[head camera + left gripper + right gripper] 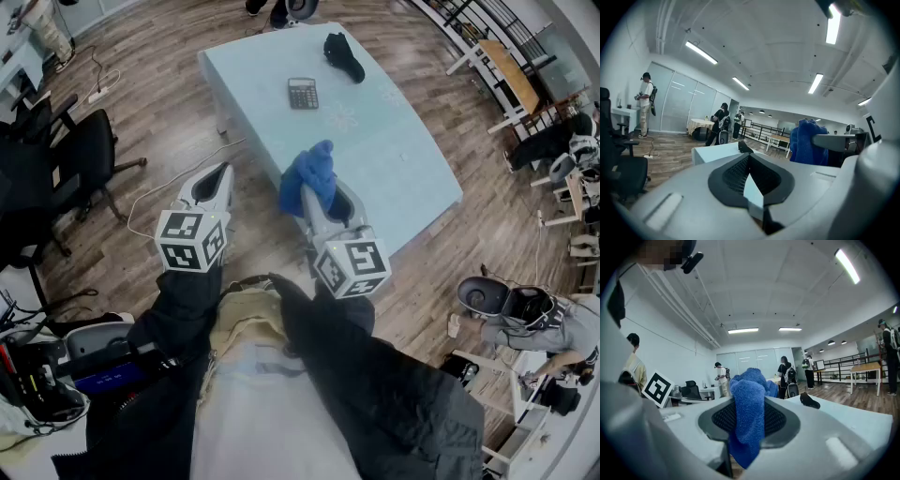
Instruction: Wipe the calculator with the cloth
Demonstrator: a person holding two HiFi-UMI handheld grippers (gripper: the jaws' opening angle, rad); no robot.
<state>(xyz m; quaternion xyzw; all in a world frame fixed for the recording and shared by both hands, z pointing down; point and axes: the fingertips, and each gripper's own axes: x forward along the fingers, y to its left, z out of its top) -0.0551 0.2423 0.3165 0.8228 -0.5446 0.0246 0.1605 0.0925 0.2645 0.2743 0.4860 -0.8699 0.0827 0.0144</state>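
The dark calculator (pixel 302 93) lies on the far part of the pale blue table (pixel 394 159); neither gripper view shows it. My right gripper (pixel 314 195) hangs off the table's near edge, shut on a blue cloth (pixel 311 176) that bunches above its jaws. In the right gripper view the cloth (pixel 749 418) hangs down between the black pads (pixel 780 420) of the right gripper (pixel 749 404). My left gripper (pixel 221 174) is over the floor left of the table, jaws together with nothing in them. The left gripper view shows the left gripper (pixel 749 161) and the cloth (pixel 806 140) at right.
A black object (pixel 343 56) lies at the table's far end, also seen as a black object (pixel 809 401). Black office chairs (pixel 84 150) stand at the left and a cable (pixel 173 183) runs over the wood floor. A person (pixel 553 328) bends at a desk at lower right.
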